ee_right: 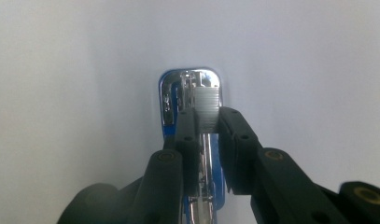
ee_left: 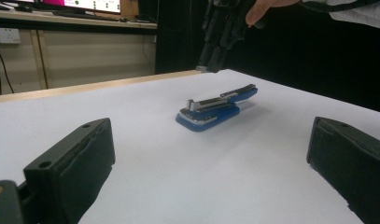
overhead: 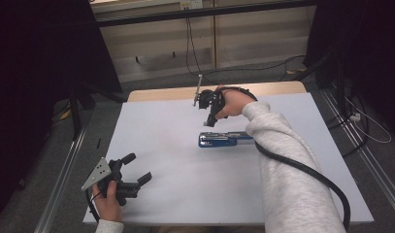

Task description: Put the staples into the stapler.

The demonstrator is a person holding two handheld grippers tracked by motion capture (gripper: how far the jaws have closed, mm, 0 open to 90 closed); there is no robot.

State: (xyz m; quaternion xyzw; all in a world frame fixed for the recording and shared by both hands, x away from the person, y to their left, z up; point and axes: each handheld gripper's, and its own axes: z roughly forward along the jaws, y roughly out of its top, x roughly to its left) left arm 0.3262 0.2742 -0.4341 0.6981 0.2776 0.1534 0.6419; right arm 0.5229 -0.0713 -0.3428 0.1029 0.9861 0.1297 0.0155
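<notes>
Item: blue stapler (overhead: 223, 139), lying flat on the white worktop (overhead: 175, 194), centre-right of the high view. Its metal head points toward frame left; its rear end passes under the person's right sleeve (overhead: 282, 160). In the left tool view it (ee_left: 215, 108) sits mid-frame with the top arm raised slightly off the base.

Right tool (overhead: 208, 104): held in the right hand (overhead: 231, 103) in the upper centre of the high view, above and beyond the stapler, jaws pointing down toward the worktop. In the right tool view (ee_right: 207, 122) the jaws stand a narrow gap apart, with a block of silver staples (ee_right: 207, 106) between their tips; the pads appear to press its sides, so the tool reads as gripping the staples, though contact is hard to confirm. The stapler's chrome head (ee_right: 190, 93) and open channel lie directly beneath, lined up with the jaws.

Left tool (overhead: 137, 170): lower left of the high view, held low at the worktop's near edge by the left hand (overhead: 110, 199), well apart from the stapler. Jaws spread wide, nothing between them; in its own view (ee_left: 211, 158) the stapler lies far ahead, between the two jaws.
</notes>
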